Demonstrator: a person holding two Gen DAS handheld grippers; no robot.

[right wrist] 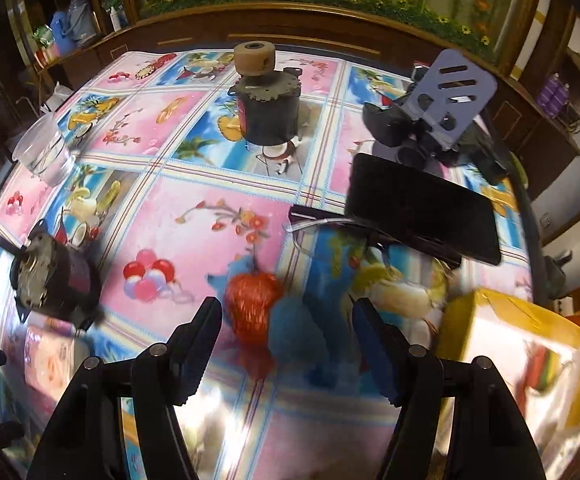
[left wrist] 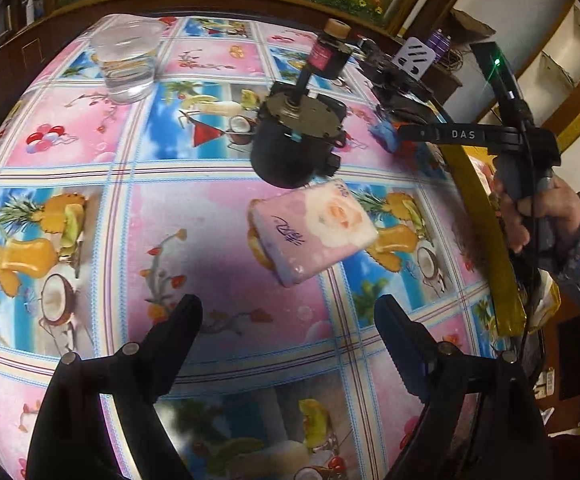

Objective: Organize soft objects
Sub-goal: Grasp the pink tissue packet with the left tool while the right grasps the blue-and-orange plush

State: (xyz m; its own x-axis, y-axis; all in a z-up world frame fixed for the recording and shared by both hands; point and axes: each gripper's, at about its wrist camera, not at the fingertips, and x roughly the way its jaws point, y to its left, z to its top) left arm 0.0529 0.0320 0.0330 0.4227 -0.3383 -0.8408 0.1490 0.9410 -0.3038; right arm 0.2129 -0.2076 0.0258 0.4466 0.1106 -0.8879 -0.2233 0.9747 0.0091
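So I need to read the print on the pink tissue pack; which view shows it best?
The left wrist view: the tissue pack lies sharp and unobstructed ahead of the open fingers. The right wrist view catches only a blurred part of it at its lower left.

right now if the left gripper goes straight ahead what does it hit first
Most likely the tissue pack, lying ahead of the open left gripper and slightly right of centre. The motor stands just behind it. Depth is hard to judge through the fisheye.
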